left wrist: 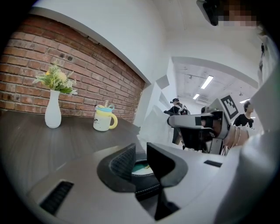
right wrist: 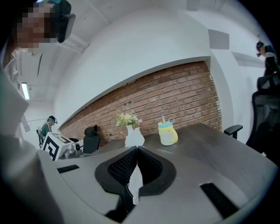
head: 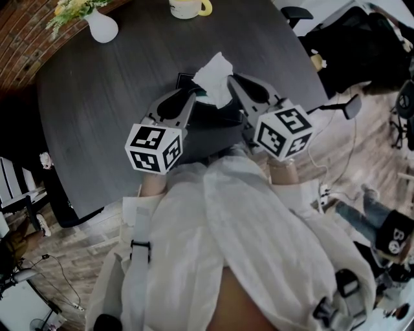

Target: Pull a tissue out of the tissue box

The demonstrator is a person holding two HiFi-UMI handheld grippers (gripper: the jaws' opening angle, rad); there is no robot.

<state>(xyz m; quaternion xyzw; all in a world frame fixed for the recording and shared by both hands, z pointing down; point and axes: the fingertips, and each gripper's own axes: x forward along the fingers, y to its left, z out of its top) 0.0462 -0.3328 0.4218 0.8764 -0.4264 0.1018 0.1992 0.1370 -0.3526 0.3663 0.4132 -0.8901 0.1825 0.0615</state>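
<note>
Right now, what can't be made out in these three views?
Dark stitched tissue box: both grippers cover most of it in the head view.
Left gripper: jaws apart at the box's rim; contact unclear.
White tissue clamped in the right gripper: that gripper's view loses its lower end behind the jaws.
Cream mug with yellow handle: cut by the head view's top edge.

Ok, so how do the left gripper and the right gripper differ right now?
The right gripper has its jaws shut on the white tissue. The left gripper has its jaws apart and grips nothing. The dark tissue box shows through the left gripper's gap, while tissue fills the right gripper's. Both reach toward the box from the person's side.
</note>
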